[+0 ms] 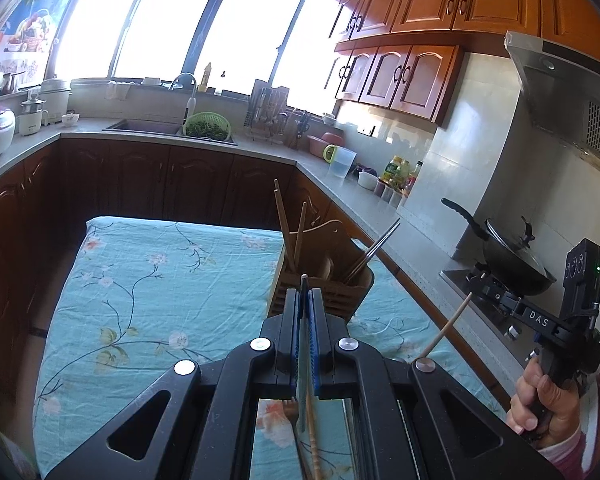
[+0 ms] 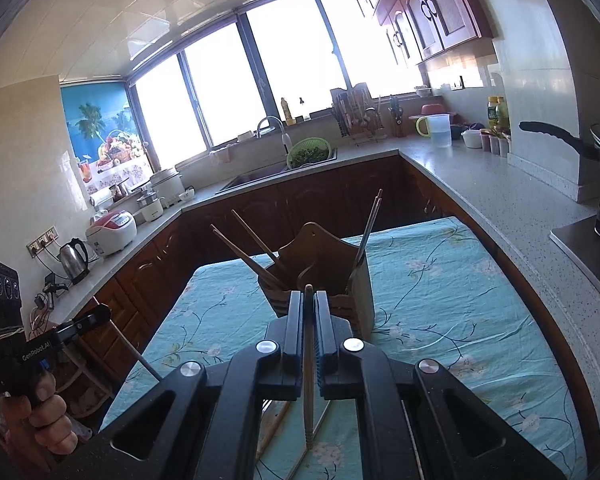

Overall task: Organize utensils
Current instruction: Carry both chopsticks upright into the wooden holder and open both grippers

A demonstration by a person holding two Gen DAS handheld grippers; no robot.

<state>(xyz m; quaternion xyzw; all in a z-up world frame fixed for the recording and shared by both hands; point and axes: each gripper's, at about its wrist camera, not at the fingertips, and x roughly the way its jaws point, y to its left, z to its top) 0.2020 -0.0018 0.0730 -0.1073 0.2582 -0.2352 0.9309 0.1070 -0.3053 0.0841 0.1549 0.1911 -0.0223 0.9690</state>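
A wooden utensil holder [image 1: 324, 276] [image 2: 324, 280] stands on the table with the floral cloth [image 1: 148, 280] [image 2: 440, 300], with wooden chopsticks [image 1: 290, 228] and metal chopsticks [image 1: 374, 250] standing in it. My left gripper [image 1: 305, 296] is shut on a metal chopstick [image 1: 303, 360], held just in front of the holder. My right gripper [image 2: 309, 300] is shut on a wooden chopstick [image 2: 309, 380], also just short of the holder. More utensils [image 2: 276, 428] lie on the cloth below the right gripper. The right gripper with its stick also shows at the right of the left wrist view [image 1: 472, 294].
Kitchen counters [image 1: 372, 196] run round the table. A sink with a green colander [image 1: 208, 128] is at the back. A wok [image 1: 508, 256] sits on the stove at right. A jug [image 1: 340, 160], bottles and jars stand on the right counter; a rice cooker [image 2: 112, 232] and kettle are on the left.
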